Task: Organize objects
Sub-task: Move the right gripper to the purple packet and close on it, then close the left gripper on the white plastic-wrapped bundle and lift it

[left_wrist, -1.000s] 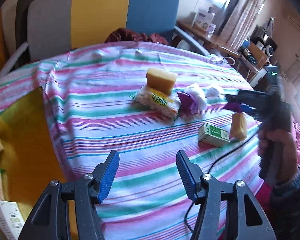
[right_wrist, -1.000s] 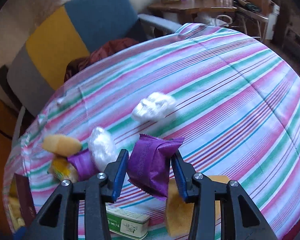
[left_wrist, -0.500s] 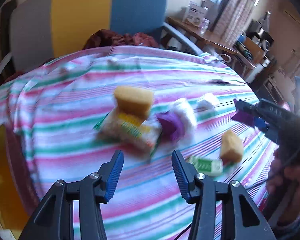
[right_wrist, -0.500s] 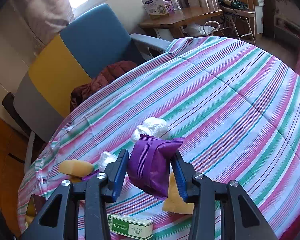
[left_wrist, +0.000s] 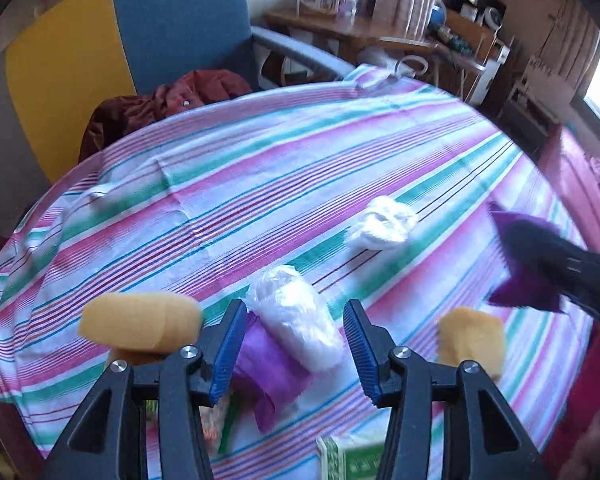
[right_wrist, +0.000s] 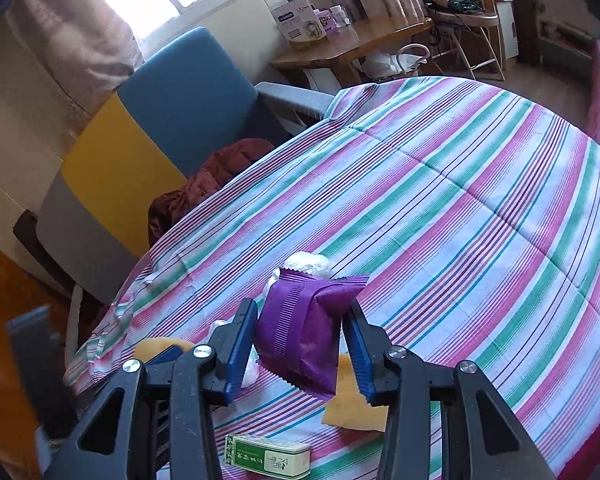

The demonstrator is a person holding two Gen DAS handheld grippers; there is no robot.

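My right gripper (right_wrist: 302,346) is shut on a purple snack packet (right_wrist: 304,332) and holds it above the striped tablecloth (right_wrist: 440,216); it also shows in the left wrist view (left_wrist: 528,276). My left gripper (left_wrist: 294,350) is open, with a white plastic-wrapped roll (left_wrist: 296,316) and a second purple packet (left_wrist: 270,368) between its fingers. A yellow sponge (left_wrist: 140,322) lies to its left, another (left_wrist: 472,338) to its right. A crumpled white wrapper (left_wrist: 382,222) lies further out. A green box (right_wrist: 268,454) sits near the table's front.
A blue, yellow and grey chair (right_wrist: 140,136) with a dark red garment (left_wrist: 160,104) stands behind the table. A wooden desk (right_wrist: 352,40) with boxes is at the back. A green-printed snack bag (left_wrist: 216,420) lies under my left gripper.
My left gripper has moved forward and right until the white roll and purple packet lie between its fingers. My right gripper has risen a little, still holding the purple packet.
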